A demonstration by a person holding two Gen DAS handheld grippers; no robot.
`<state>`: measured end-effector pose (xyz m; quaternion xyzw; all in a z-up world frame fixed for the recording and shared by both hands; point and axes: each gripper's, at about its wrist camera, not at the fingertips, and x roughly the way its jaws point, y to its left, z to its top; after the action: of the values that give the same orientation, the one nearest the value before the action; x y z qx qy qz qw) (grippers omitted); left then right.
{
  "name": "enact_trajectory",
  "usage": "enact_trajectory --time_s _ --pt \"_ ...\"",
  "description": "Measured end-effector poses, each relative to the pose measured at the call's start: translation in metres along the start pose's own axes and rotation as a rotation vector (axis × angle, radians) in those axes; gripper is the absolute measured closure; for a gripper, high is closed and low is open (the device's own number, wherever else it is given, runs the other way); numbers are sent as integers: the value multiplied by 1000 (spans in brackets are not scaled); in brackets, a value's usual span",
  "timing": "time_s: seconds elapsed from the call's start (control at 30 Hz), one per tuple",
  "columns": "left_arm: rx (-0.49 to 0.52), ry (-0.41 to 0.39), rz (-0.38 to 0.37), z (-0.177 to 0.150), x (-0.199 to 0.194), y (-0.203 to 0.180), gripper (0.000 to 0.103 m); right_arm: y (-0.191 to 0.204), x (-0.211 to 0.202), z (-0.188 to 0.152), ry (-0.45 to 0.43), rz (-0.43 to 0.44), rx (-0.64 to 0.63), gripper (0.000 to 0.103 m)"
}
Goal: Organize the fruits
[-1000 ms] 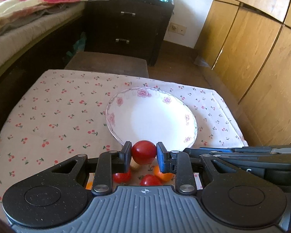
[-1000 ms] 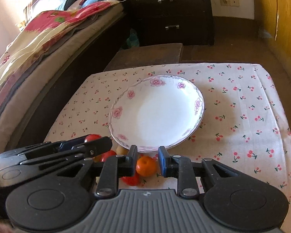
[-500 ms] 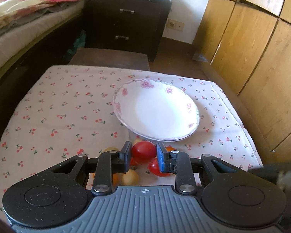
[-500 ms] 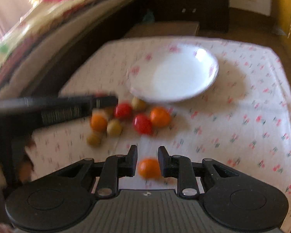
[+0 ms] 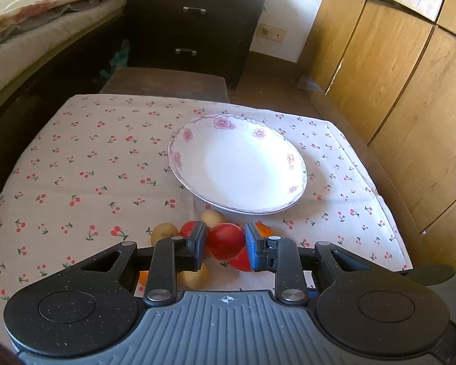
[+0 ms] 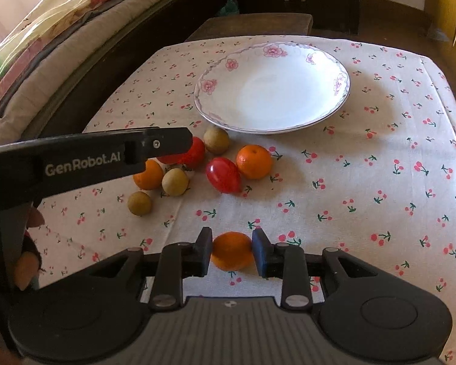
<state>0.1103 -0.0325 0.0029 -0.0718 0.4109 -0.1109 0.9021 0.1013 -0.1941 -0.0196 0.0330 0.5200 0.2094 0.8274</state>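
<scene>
A: Left gripper [image 5: 225, 245]: jaws narrow, clamped on 1 red tomato [image 5: 226, 241], raised over the loose fruit pile [image 6: 197, 164], just short of the plate [image 5: 179, 164].

B: Right gripper [image 6: 231, 251]: pinching 1 orange [image 6: 232, 251], well back from the plate, above the cloth [image 6: 380, 182].

A: Step looks like carry-to-plate, both loaded. Plate holds 0 fruit.

B: Next likely calls for moving forward past the rim, lowering, then easing the jaws apart so nothing rolls.
</scene>
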Motion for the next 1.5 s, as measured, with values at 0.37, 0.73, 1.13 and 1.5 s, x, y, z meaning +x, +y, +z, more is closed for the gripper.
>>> enact_trajectory --time_s 0.37,0.73,1.13,1.5 --pt "-3 5 -8 0 1 1 68 -1 8 2 35 28 26 69" --pt "25 51 -20 -5 1 6 66 14 13 -11 47 -16 -66 69" --pt "-20 144 55 -31 2 38 66 12 -2 -10 6 -3 -53 70" --pt "-13 134 82 -29 7 33 61 8 0 -7 3 -8 -30 70"
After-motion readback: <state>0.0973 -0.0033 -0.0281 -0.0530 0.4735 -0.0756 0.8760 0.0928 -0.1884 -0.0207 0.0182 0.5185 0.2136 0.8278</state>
